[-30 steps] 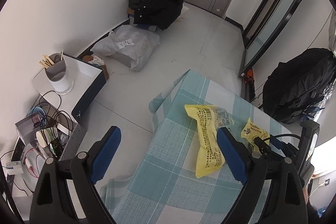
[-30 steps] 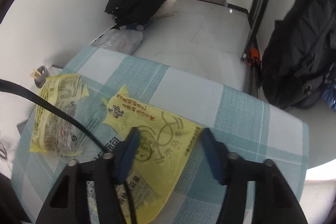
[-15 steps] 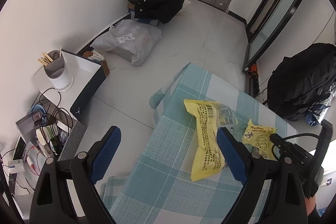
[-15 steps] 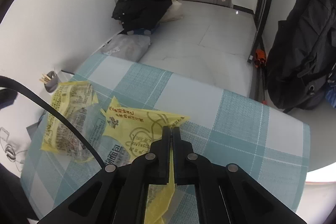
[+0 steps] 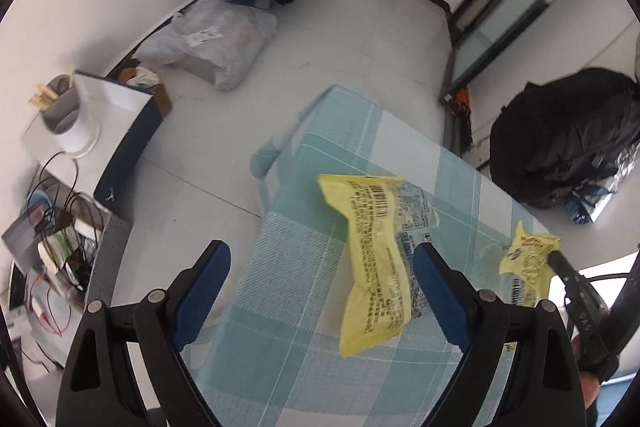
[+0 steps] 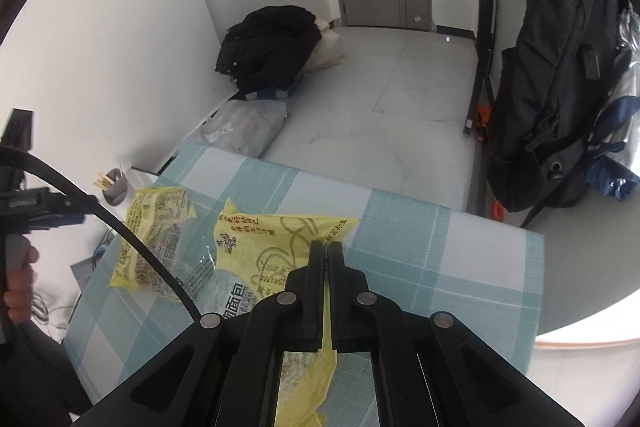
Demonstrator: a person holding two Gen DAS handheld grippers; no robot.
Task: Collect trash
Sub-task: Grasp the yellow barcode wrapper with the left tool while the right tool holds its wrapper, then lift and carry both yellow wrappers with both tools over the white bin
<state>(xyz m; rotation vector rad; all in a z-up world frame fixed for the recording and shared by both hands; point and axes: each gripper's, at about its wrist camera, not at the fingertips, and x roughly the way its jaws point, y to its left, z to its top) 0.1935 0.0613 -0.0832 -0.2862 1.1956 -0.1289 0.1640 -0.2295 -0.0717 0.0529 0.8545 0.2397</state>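
The right gripper (image 6: 327,251) is pinched tight on 1 yellow bread wrapper (image 6: 264,243), lifting it off the checked tablecloth (image 6: 400,259). The left gripper (image 5: 320,275) hangs spread wide and empty above the second yellow wrapper (image 5: 376,267), which lies flat on the cloth. So, by my reading, 1 of 2 pieces is in hand and none binned. Only the left view shows the cluttered side table (image 5: 116,99); no bin appears in either.
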